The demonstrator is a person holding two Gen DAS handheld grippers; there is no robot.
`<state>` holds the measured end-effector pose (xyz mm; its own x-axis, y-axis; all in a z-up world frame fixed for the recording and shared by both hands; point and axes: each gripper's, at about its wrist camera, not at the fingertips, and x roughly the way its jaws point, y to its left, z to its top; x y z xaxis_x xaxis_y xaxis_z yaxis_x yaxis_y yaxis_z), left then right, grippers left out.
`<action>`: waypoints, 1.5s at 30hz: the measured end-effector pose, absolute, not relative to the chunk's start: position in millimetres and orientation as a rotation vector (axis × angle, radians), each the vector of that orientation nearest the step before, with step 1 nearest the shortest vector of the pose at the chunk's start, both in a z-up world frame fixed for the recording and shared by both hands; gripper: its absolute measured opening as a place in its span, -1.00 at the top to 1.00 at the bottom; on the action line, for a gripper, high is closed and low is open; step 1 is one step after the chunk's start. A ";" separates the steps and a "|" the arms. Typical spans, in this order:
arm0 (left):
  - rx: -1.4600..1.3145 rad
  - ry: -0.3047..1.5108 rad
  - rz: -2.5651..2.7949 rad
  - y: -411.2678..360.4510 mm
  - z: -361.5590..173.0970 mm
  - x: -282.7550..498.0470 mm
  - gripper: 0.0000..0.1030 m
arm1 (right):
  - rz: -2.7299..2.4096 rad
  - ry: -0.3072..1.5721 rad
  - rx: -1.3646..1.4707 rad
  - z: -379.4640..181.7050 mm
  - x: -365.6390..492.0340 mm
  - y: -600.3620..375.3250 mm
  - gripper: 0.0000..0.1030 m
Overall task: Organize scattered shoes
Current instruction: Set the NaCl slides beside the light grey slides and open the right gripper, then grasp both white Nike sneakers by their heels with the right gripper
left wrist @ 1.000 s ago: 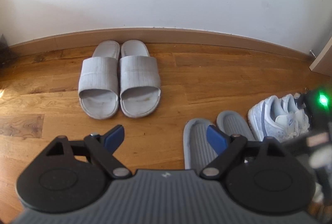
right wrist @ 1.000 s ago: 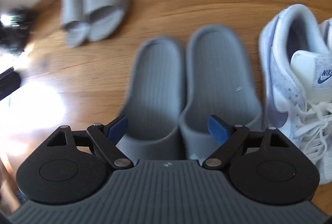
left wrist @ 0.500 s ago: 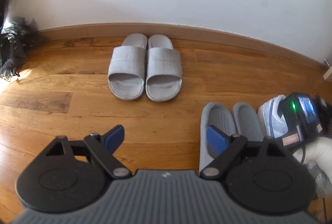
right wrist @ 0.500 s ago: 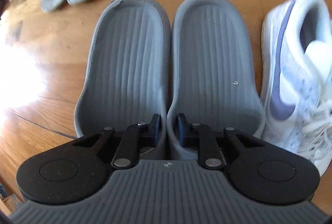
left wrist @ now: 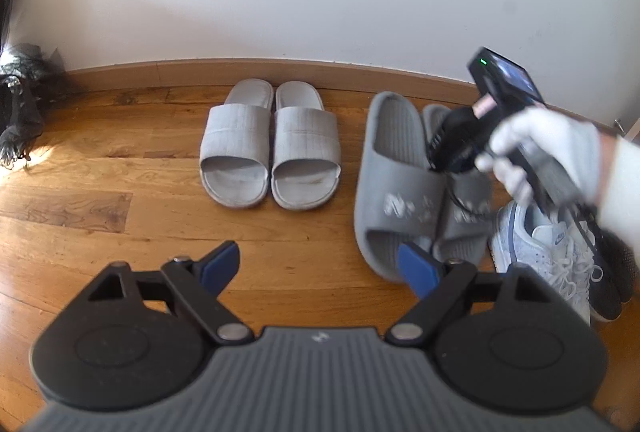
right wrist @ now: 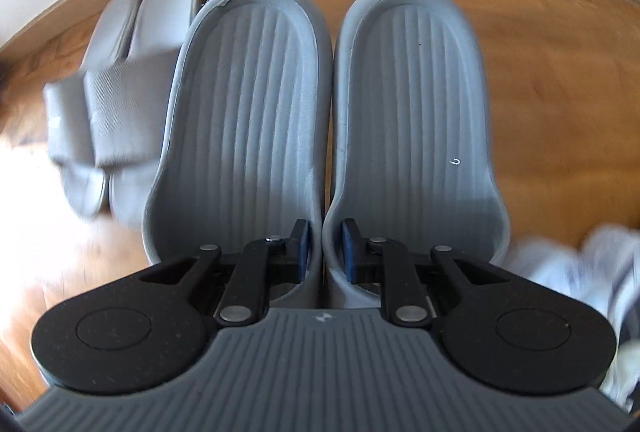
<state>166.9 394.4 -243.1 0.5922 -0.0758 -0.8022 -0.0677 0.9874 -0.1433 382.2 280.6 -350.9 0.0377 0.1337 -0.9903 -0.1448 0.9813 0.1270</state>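
Dark grey slides (right wrist: pixel 328 120): pair, inner walls pinched together by right hand-held gripper (right wrist: pixel 325 248), extending toward 12 o'clock; apparently lifted off floor (left wrist: pixel 120 168). Left hand-held gripper (left wrist: pixel 320 268): wide, empty. Light slides (left wrist: pixel 272 144) at its 12 o'clock.

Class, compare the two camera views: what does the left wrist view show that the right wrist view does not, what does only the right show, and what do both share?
Only the left wrist view shows the gloved hand, the black bag, the open left gripper and the dark grey slides' straps.

Only the right wrist view shows the right gripper shut on the dark grey slides at their adjoining inner walls.

Both show the dark slides, light grey slides, white sneaker and skirting board.
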 end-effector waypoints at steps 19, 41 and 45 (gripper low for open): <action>-0.179 0.996 0.041 410.5 -257.7 177.5 -0.67 | 0.184 1.518 -0.075 -376.0 472.1 300.3 0.73; -0.111 0.986 -0.040 371.1 -243.7 176.4 -0.67 | 0.362 1.324 0.108 -227.9 355.0 72.0 -0.38; -0.090 0.990 -0.064 357.1 -240.8 175.7 -0.67 | 0.315 1.406 0.045 -255.7 322.8 34.3 -0.43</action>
